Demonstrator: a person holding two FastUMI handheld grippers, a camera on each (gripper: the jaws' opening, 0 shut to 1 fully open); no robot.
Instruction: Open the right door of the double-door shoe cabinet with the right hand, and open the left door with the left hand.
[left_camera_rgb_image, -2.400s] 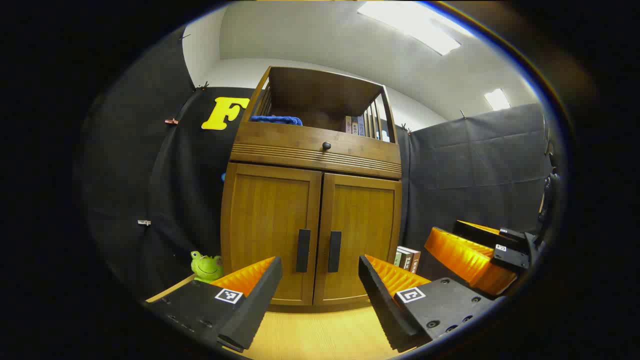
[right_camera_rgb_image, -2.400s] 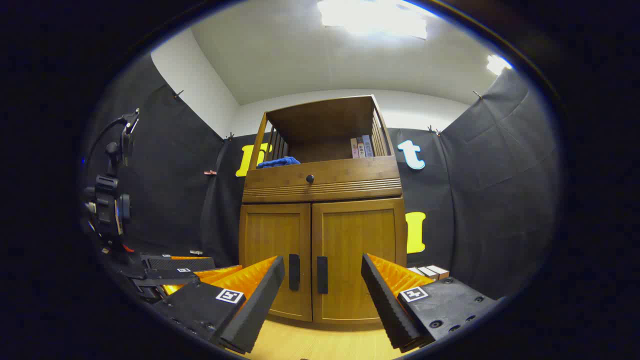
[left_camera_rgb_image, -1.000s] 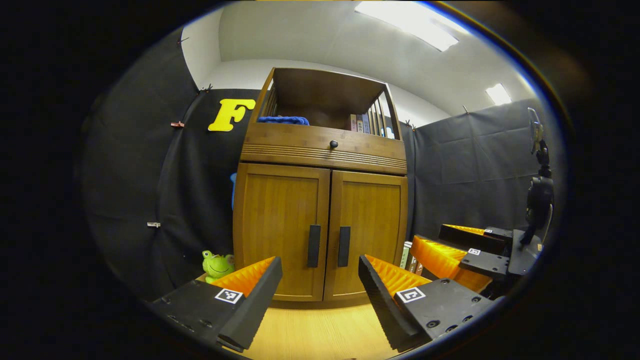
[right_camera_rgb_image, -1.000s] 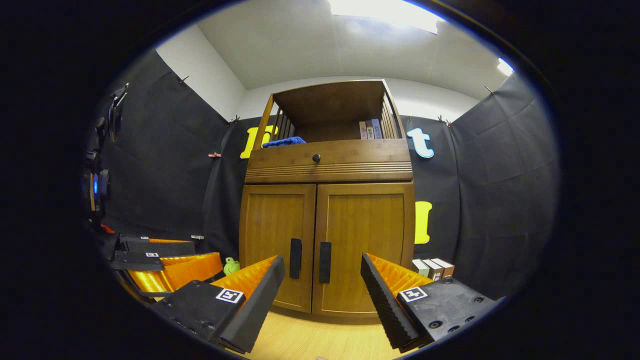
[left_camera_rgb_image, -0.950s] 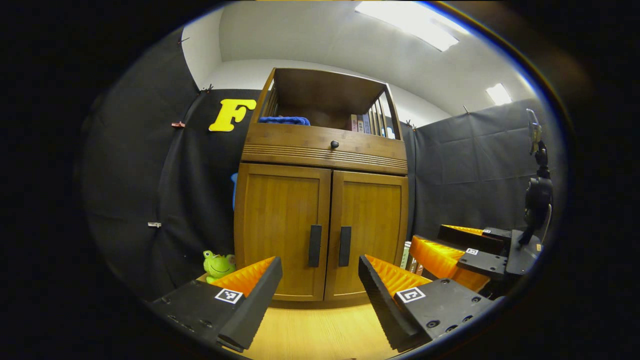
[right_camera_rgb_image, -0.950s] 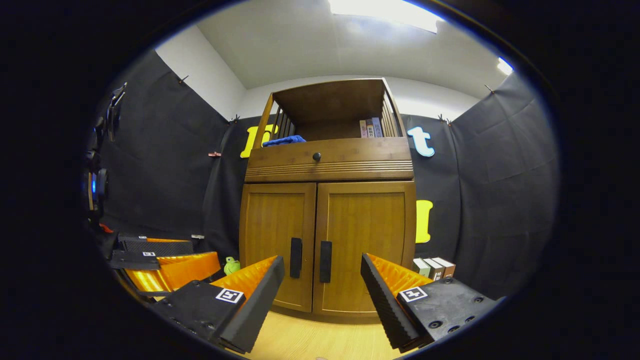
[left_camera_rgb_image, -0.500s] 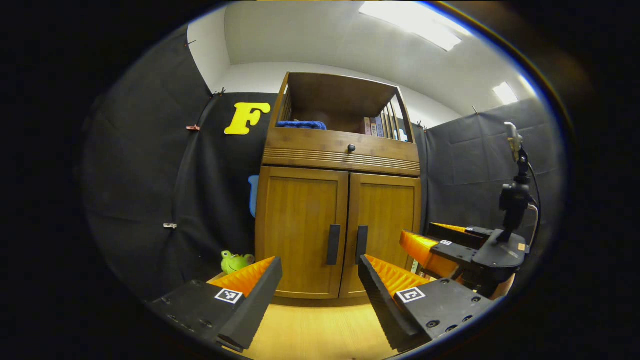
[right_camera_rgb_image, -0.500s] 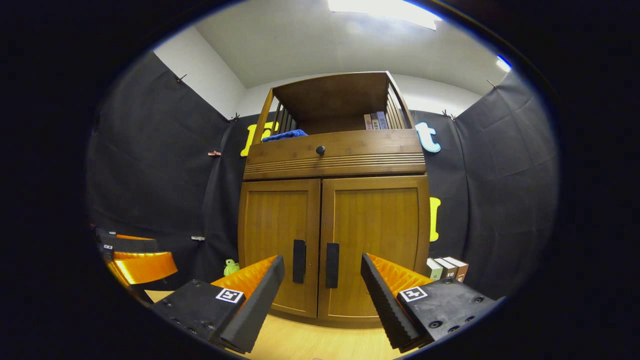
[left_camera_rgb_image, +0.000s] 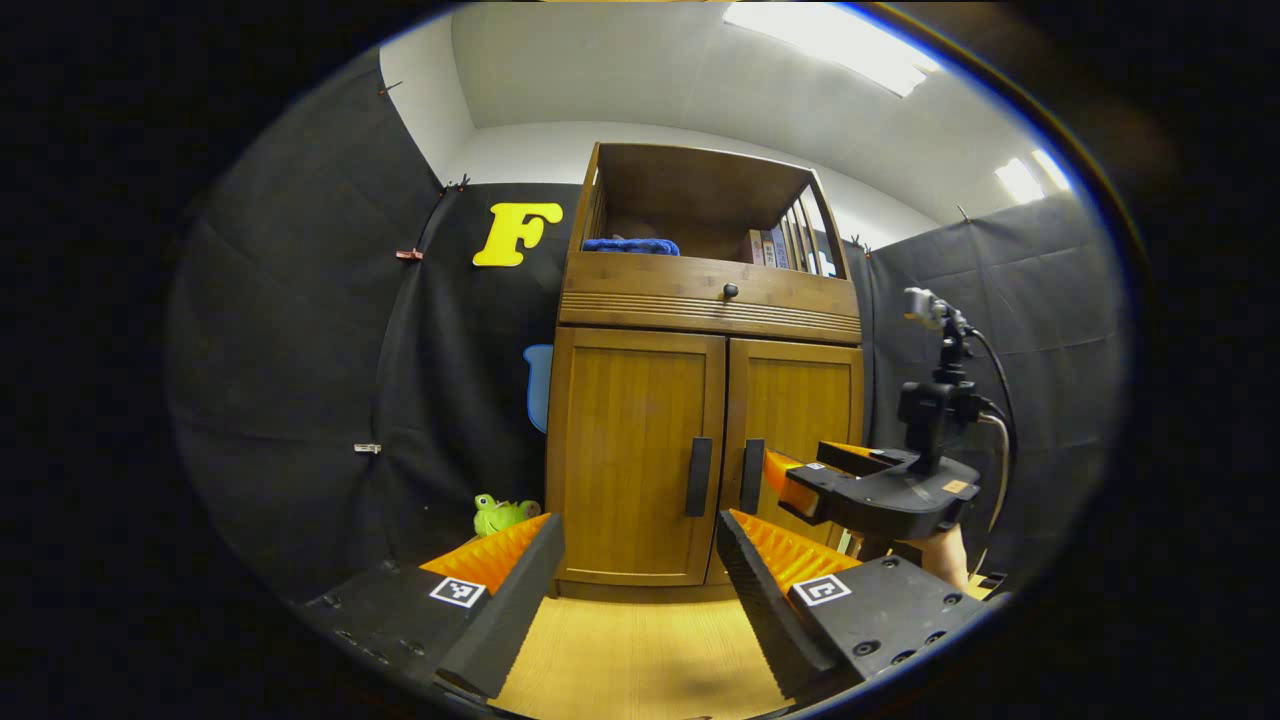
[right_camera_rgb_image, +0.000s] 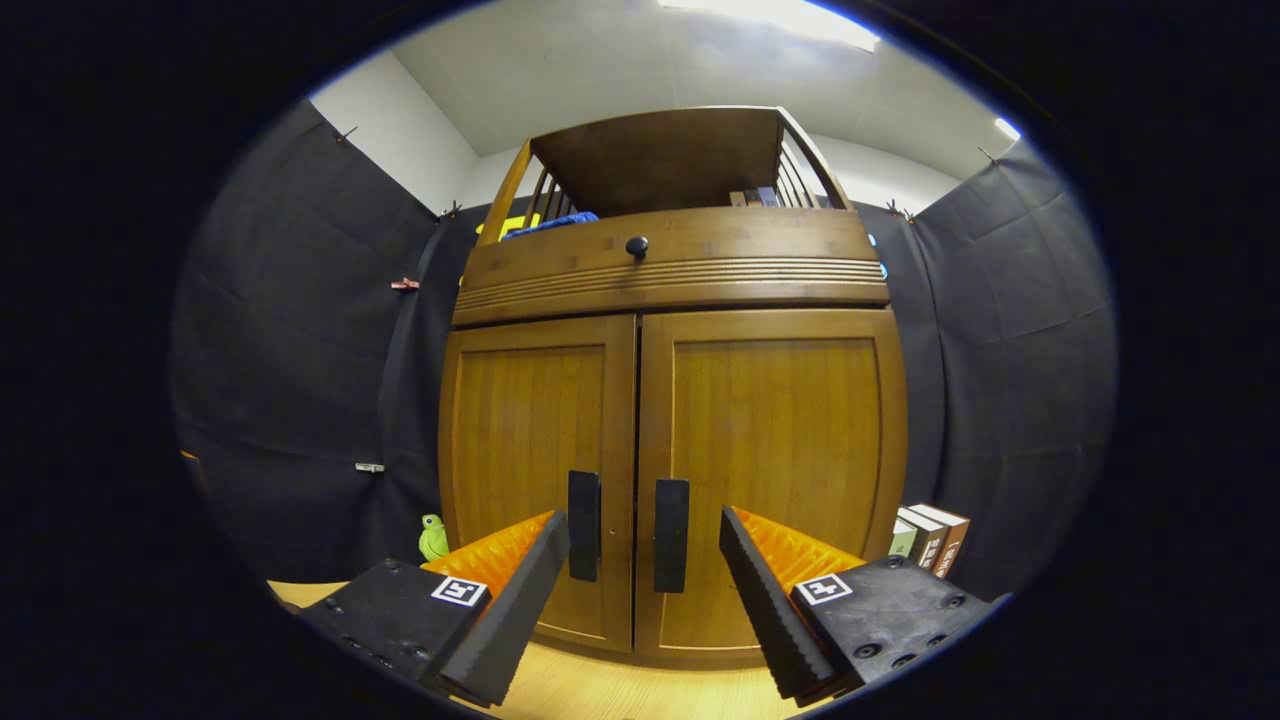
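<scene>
A brown wooden double-door shoe cabinet stands on a pale wood tabletop, seen from low down. Both doors are closed. In the right gripper view, the right gripper has its jaws released and spread wide, holding nothing. The right door's black vertical handle sits between the jaws, close ahead and nearer the right-hand jaw's side of centre; whether anything touches it cannot be told. The left door's black vertical handle stands just above the left-hand jaw's tip. Above the doors, a drawer front carries a small round black knob, and a blue cloth lies on the open shelf on top. Upright books stand beyond the right-hand jaw, and a small green frog toy beyond the left-hand jaw.

In the left gripper view, the left gripper also has its jaws released and empty, farther back from the cabinet, with the left door's handle ahead between them. The right gripper shows above the right-hand jaw, close to the right door's handle, with a hand beneath it.
</scene>
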